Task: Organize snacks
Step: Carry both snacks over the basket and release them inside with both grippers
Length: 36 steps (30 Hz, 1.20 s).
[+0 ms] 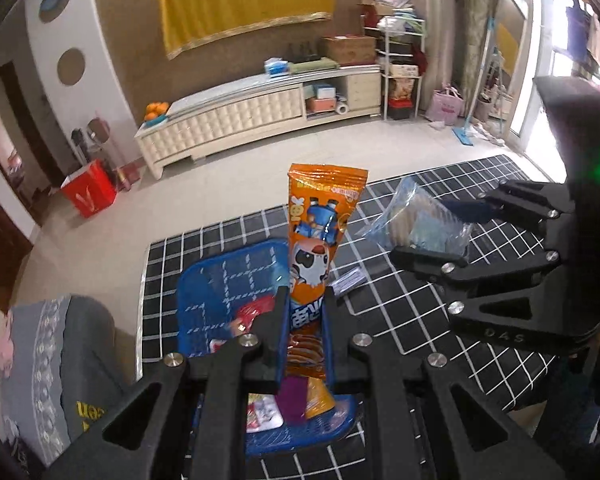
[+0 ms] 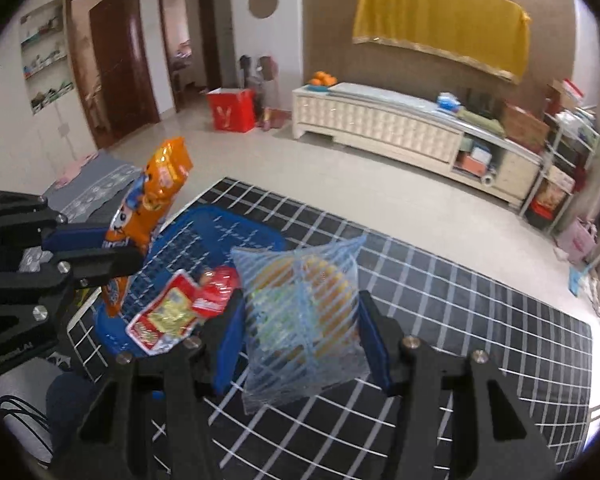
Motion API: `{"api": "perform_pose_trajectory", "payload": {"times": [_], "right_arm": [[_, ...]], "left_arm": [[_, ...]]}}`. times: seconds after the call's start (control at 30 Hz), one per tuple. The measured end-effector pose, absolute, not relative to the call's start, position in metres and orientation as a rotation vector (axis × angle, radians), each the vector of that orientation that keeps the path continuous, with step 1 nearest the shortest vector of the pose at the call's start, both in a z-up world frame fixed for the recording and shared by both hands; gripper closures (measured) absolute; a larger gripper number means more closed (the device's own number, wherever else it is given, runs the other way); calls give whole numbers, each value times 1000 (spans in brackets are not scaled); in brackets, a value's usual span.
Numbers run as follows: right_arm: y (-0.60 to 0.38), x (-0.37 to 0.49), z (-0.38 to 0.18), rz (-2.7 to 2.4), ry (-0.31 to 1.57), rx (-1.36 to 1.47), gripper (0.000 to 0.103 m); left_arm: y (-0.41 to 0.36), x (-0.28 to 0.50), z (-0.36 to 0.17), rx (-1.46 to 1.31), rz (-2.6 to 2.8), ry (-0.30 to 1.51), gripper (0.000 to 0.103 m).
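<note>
Your left gripper clamps a glossy orange packet; your right gripper grips a striped clear bag above the blue mesh basket.

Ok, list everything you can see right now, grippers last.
orange snack packet: 1, orange, upright in left gripper, above basket
clear striped cracker bag: 1, clear-blue, between right gripper's pads
basket: 1, blue, on the table
red packets: at least 2, red, in basket
table: 1, black cloth with white grid
cabinet: 1, cream, far wall
oranges: several, on cabinet
red bag: 1, on floor
left gripper: black, shut on packet
right gripper: black, shut on bag
</note>
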State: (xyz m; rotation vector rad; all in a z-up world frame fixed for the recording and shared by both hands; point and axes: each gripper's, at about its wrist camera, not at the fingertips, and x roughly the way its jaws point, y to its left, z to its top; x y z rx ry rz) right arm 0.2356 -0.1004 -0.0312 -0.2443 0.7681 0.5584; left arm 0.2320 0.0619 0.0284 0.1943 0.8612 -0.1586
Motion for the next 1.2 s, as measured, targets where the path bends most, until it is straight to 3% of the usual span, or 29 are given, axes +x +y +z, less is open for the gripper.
{"api": "perform_pose_trajectory", "payload": {"times": [0.3, 0.8, 1.2], "right_arm": [[-42, 230, -67, 628, 852, -300, 45], [5, 222, -118, 654, 985, -404, 45], [12, 224, -122, 672, 1018, -386, 44]], "left_arm": [[115, 224, -15, 113, -116, 942, 90], [139, 215, -94, -14, -111, 1100, 90], [139, 217, -109, -65, -132, 1124, 90]]}}
